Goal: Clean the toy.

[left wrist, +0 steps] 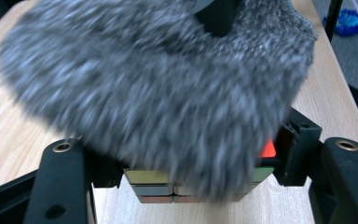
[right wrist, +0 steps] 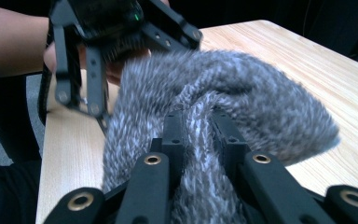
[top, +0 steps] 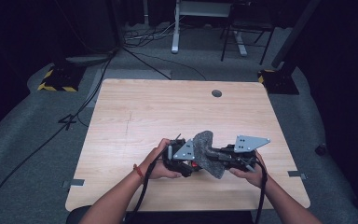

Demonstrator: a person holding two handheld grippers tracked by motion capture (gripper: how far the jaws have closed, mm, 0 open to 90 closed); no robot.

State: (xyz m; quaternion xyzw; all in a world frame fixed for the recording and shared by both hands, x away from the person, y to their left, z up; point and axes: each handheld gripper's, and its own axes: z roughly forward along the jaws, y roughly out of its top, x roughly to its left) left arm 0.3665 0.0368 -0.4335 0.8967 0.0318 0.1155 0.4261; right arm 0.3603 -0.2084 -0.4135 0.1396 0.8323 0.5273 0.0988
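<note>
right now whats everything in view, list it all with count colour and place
grey fuzzy cloth: one, grey knit, pinched in the right tool, draped over the cube
puzzle cube: one, multicoloured tiles, between the left tool's jaws, under the cloth
table: one, light wood, centre of the high view
round grommet: one, grey, far right part of the table top
floor cables: several, black, on the grey carpet beyond the table
desk frame: one, white, at the back
chair legs: one set, black, at the back
left tool: one, black, shut on the cube
right tool: one, black, shut on the cloth
hands: two, near table edge
</note>
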